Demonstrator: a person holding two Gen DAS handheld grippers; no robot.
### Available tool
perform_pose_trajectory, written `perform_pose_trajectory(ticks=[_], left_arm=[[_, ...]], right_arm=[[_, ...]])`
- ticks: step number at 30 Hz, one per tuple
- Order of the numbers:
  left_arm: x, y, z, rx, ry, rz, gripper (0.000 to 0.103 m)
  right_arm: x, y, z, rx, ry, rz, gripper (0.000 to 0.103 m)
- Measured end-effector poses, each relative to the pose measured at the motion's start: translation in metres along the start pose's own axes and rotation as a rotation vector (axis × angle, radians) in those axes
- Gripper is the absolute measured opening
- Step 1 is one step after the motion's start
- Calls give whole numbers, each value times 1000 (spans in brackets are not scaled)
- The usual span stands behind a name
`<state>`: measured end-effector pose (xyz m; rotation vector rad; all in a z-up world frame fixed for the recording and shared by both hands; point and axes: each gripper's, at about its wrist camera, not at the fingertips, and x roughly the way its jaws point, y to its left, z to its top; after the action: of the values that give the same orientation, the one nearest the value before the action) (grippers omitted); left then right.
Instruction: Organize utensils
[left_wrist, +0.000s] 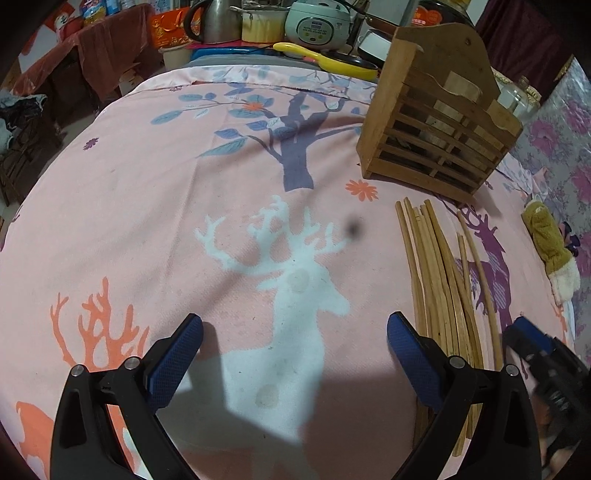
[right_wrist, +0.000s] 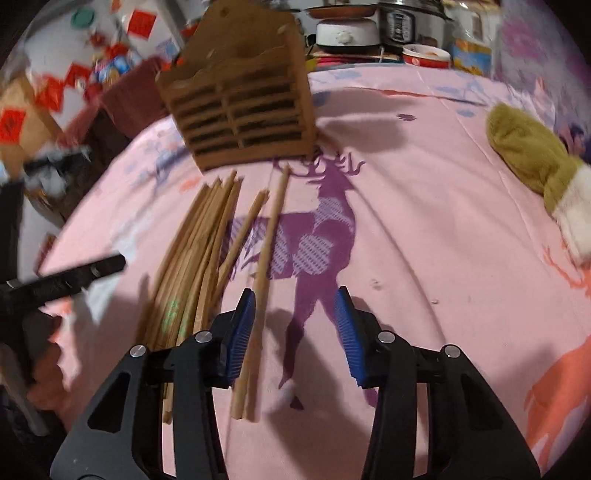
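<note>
Several wooden chopsticks (left_wrist: 439, 280) lie in a loose bundle on the pink deer-print cloth (left_wrist: 184, 206), in front of a slatted wooden utensil holder (left_wrist: 436, 125). My left gripper (left_wrist: 295, 332) is open and empty over the white deer print, left of the bundle. In the right wrist view the bundle (right_wrist: 199, 251) lies left of a single chopstick (right_wrist: 267, 251) that runs between my open right gripper's (right_wrist: 295, 306) fingers, close to the left pad (right_wrist: 242, 328). The holder (right_wrist: 240, 99) stands beyond. The right gripper also shows in the left wrist view (left_wrist: 535, 354), blurred.
An olive and white mitten (right_wrist: 535, 170) lies at the right on the cloth. Behind the table stand a kettle (left_wrist: 210, 22), a rice cooker (left_wrist: 317, 26), a yellow pan (left_wrist: 332, 62) and glass jars (left_wrist: 517, 96). My left gripper's arm (right_wrist: 62, 280) is at the left.
</note>
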<state>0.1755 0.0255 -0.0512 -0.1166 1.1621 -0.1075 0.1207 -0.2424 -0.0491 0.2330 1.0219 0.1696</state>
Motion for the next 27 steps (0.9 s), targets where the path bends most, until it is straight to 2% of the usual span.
perform_pose_trajectory(ticks=[2,4,7,11,13,16,18,20,22,24,27], left_arm=[[0,-2,-1,8,-4,7,97],[-1,-2,-1,10,-8,13,97],[-2,0,1,-1,-9,5,97],[-3,2,2,-17,-12,-13,97],[-3,1,2,-15,-11,-15,97],[-2,-1,1,-4,-8,-8,97],[-2,-2,1,3,-8,-6,97],[-3,-3,1,3,-9,-8,97],[-5,-2,1,2,-15,-15,97],[-5,-2,1,0,-19,-10,97],[-5,1,2,-15,-14,-16,97]], right_arm=[[-4,5,-1,-6,-8,69,45],[-1,20,-4,-57,4,92,45],[11,38,-8,-116,33,52,46],[16,50,-6,-152,17,2,48],[20,58,-9,-219,20,-66,50],[21,48,-6,-184,35,-68,47],[18,32,-2,-133,21,-137,47],[12,18,1,-64,12,-93,48],[3,20,2,-48,-1,26,48],[-1,45,-3,-146,-16,49,48],[8,71,-14,-263,12,27,48]])
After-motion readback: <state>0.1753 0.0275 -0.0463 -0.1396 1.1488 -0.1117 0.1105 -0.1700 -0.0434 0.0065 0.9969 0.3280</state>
